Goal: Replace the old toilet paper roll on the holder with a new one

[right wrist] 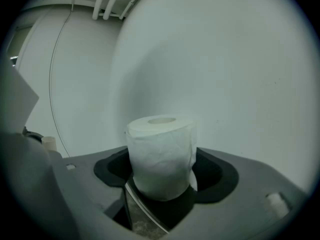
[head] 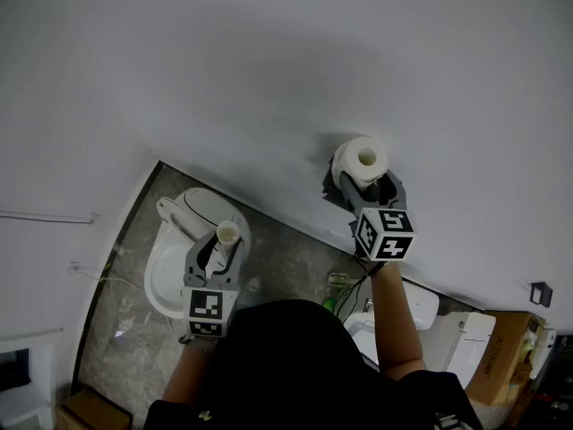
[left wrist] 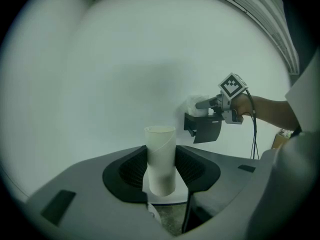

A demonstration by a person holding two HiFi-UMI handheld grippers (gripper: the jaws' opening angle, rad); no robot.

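Note:
In the head view my left gripper (head: 226, 242) is shut on an empty cardboard tube (head: 227, 233), held upright above the toilet bowl. The left gripper view shows the tube (left wrist: 161, 159) standing between the pads of my left gripper (left wrist: 161, 173). My right gripper (head: 369, 183) is up at the wall, shut on a full white paper roll (head: 365, 159) with its hole facing up. The roll sits just over the black holder (head: 332, 184) on the wall. In the right gripper view the roll (right wrist: 161, 156) fills the gap of my right gripper (right wrist: 162, 176), with the dark holder (right wrist: 170, 210) under it.
A white toilet (head: 175, 258) stands on the grey stone floor at the lower left. A white fixture (head: 452, 334) and a cardboard box (head: 506, 356) sit at the right, another box (head: 89, 410) at the bottom left. The plain white wall (head: 269, 79) fills the upper view.

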